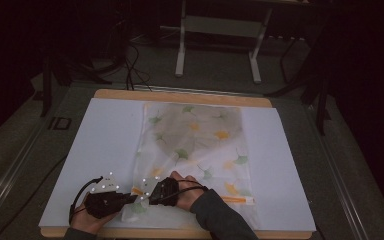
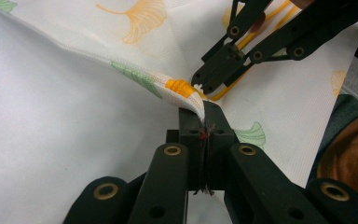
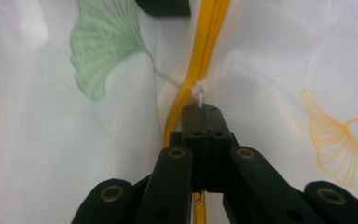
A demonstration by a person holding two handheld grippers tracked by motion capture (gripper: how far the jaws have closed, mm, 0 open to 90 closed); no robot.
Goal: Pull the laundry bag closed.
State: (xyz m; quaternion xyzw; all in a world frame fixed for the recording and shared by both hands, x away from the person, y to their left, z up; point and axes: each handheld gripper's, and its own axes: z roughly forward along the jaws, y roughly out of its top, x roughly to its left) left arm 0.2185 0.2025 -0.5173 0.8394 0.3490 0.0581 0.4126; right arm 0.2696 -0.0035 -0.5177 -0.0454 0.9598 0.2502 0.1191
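Observation:
A white mesh bag [image 1: 195, 145] printed with green and orange ginkgo leaves lies flat on the table. Its orange zipper [image 3: 209, 28] runs along the near edge. In the high view my left gripper [image 1: 132, 198] and right gripper [image 1: 147, 192] meet at the bag's near left corner. My left gripper [image 2: 204, 126] is shut on the bag's corner fabric beside the orange zipper end [image 2: 179, 87]. My right gripper [image 3: 204, 112] is shut on the small white zipper pull [image 3: 199, 91]. In the left gripper view, the right gripper [image 2: 200, 86] sits just beyond mine.
A white sheet [image 1: 105, 135] covers the wooden table [image 1: 180, 96] under the bag. A metal stand [image 1: 181, 50] and cables stand on the dark floor behind the table. A sleeve [image 1: 220, 215] comes in at the near edge.

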